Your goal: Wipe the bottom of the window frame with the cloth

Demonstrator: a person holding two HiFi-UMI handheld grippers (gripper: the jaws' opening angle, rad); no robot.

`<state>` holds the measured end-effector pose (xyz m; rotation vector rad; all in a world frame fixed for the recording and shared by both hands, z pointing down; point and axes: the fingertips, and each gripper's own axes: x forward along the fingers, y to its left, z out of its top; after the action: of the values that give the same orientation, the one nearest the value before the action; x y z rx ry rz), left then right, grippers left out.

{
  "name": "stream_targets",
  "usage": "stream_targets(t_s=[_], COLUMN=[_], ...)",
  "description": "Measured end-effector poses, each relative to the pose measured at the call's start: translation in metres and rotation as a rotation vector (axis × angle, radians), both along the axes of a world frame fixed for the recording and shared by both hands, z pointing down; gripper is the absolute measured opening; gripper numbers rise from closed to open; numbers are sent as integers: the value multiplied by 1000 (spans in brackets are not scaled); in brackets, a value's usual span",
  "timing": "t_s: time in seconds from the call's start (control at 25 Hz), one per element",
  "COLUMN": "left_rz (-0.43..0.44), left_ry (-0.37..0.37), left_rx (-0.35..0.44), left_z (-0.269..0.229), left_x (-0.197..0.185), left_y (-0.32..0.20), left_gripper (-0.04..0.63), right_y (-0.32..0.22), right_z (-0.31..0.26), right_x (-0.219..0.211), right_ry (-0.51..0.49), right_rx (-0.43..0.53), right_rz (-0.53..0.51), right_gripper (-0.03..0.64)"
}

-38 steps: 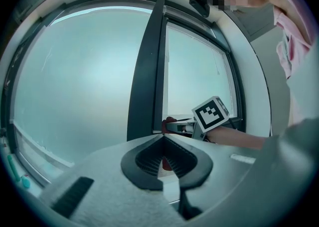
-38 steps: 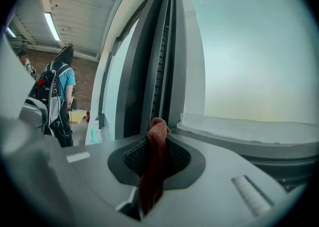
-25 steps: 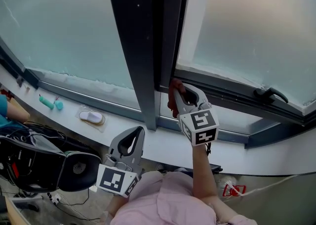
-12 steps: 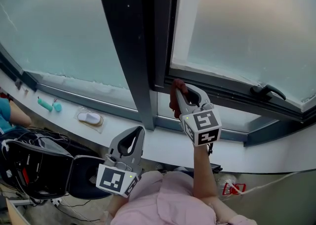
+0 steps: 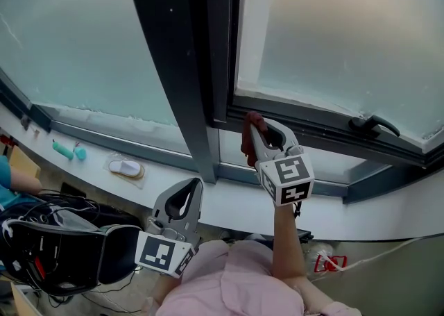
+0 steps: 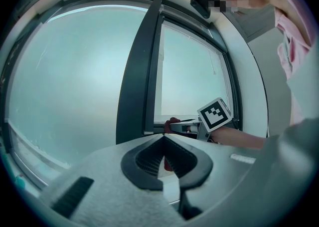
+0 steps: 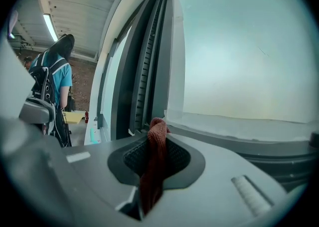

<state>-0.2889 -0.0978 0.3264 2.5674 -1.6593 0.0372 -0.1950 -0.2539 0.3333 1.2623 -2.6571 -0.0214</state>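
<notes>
Right gripper [image 5: 255,129] is clamped on the red cloth [image 7: 155,161], tip poking out at the window frame [image 5: 312,129], mid-frame; left gripper [image 5: 195,184] closed, empty.

The cloth [image 5: 245,144] shows only as a red tuft; the right gripper [image 5: 262,134] covers the rest, and contact with the window frame [image 5: 319,130] cannot be confirmed. On the sill [image 5: 229,203], a teal item [image 5: 64,148] and a white item [image 5: 127,167] are too small to identify. The black bag [image 5: 48,252] is cut off by the left edge.
</notes>
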Motion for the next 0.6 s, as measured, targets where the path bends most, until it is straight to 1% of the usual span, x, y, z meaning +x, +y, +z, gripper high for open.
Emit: stream_targets(t_s=[0.6], left_rz=[10], left_ry=[5], left_rx=[5], left_z=[-1], left_x=[3], left_y=[2], left_gripper=[-3], right_y=[0], right_z=[1], right_x=[24], right_ry=[-10], right_rx=[-9], right_rz=[46], right_gripper=[49])
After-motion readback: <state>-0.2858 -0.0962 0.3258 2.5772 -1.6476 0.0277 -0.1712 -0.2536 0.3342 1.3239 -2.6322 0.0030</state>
